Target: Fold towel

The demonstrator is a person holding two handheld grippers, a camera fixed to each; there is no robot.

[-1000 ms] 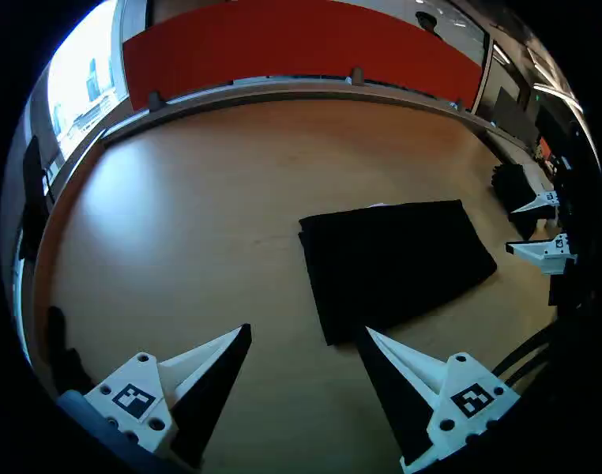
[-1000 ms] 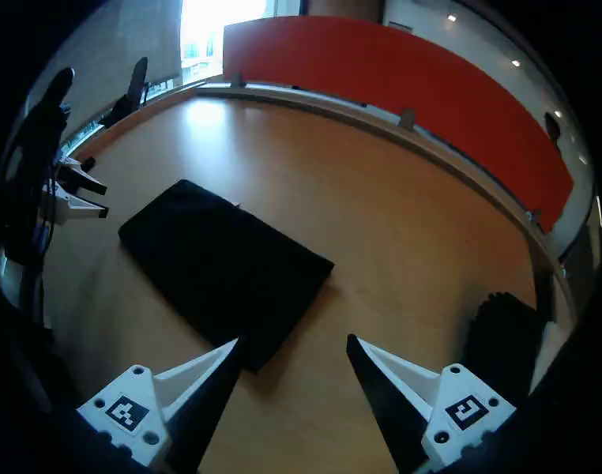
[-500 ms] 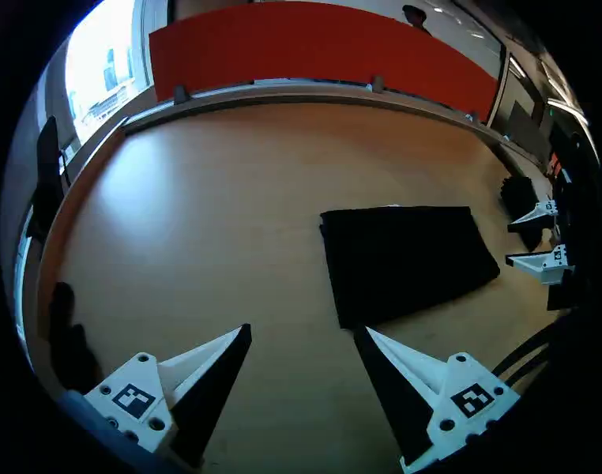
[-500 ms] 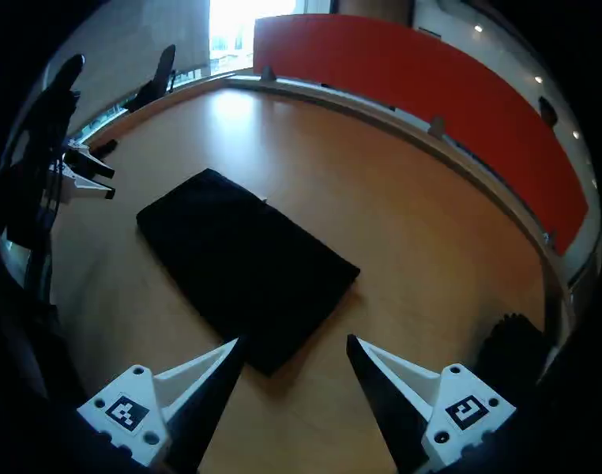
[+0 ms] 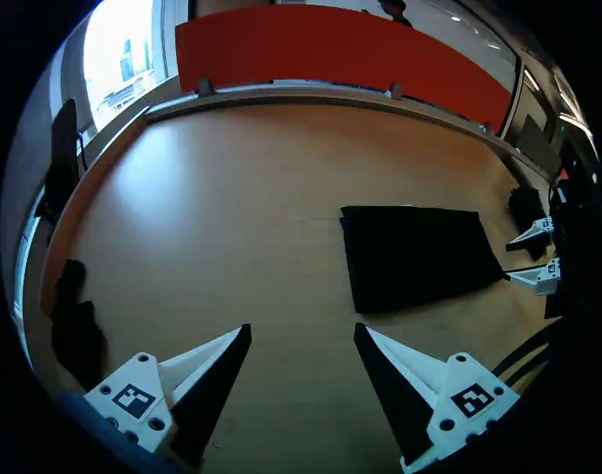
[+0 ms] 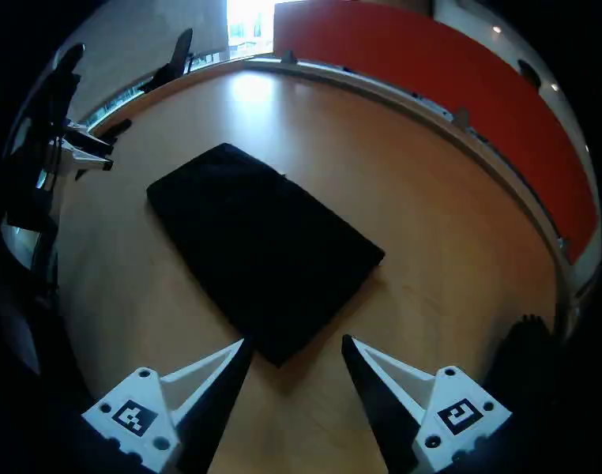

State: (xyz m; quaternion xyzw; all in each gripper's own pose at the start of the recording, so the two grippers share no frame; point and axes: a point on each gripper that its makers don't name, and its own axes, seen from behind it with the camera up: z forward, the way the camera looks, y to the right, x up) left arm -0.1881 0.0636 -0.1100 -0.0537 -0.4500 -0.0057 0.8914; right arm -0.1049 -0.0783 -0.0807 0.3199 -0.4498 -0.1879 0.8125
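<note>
A black folded towel (image 5: 415, 254) lies flat on the wooden table (image 5: 222, 221). In the left gripper view my left gripper (image 5: 301, 347) hangs open over bare wood, with the towel ahead and to its right. The right gripper (image 5: 534, 253) shows at the towel's far right edge. In the right gripper view the towel (image 6: 261, 241) lies just ahead of my right gripper (image 6: 295, 355), which is open with the towel's near corner between its fingertips' line. The left gripper (image 6: 88, 150) sits far off to the left.
A red partition (image 5: 340, 51) runs along the table's far edge. A dark heap (image 6: 530, 355) lies at the right of the right gripper view. A dark chair (image 5: 64, 158) stands past the left table edge, near bright windows (image 5: 123, 55).
The left gripper has drawn back leftward, so the towel sits farther right in its view. The right gripper has edged closer to the towel's near corner. Both stay open.
</note>
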